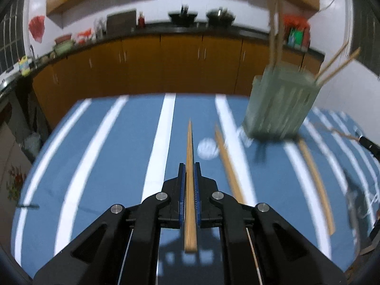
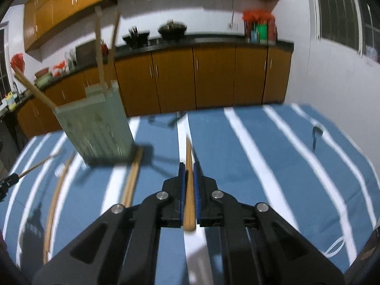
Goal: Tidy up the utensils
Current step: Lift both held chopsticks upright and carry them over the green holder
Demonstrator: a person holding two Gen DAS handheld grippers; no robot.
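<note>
My left gripper (image 1: 189, 166) is shut on a wooden chopstick (image 1: 190, 185) that points forward over the blue striped tablecloth (image 1: 118, 166). My right gripper (image 2: 189, 166) is shut on another wooden chopstick (image 2: 189, 190), also held above the cloth. A pale green utensil holder (image 1: 280, 104) stands on the table with several chopsticks sticking out of it; in the right wrist view the holder (image 2: 95, 128) is at the left. Loose chopsticks (image 1: 229, 163) (image 1: 315, 185) lie on the cloth near the holder. In the right wrist view they are a pair (image 2: 131, 178) and a single one (image 2: 55, 201).
A small white round object (image 1: 208, 147) lies on the cloth in front of the holder. Behind the table runs a dark counter (image 1: 190, 29) with orange cabinets (image 2: 190, 78), pots and bottles. A thin white tube (image 2: 337, 247) lies at the table's right edge.
</note>
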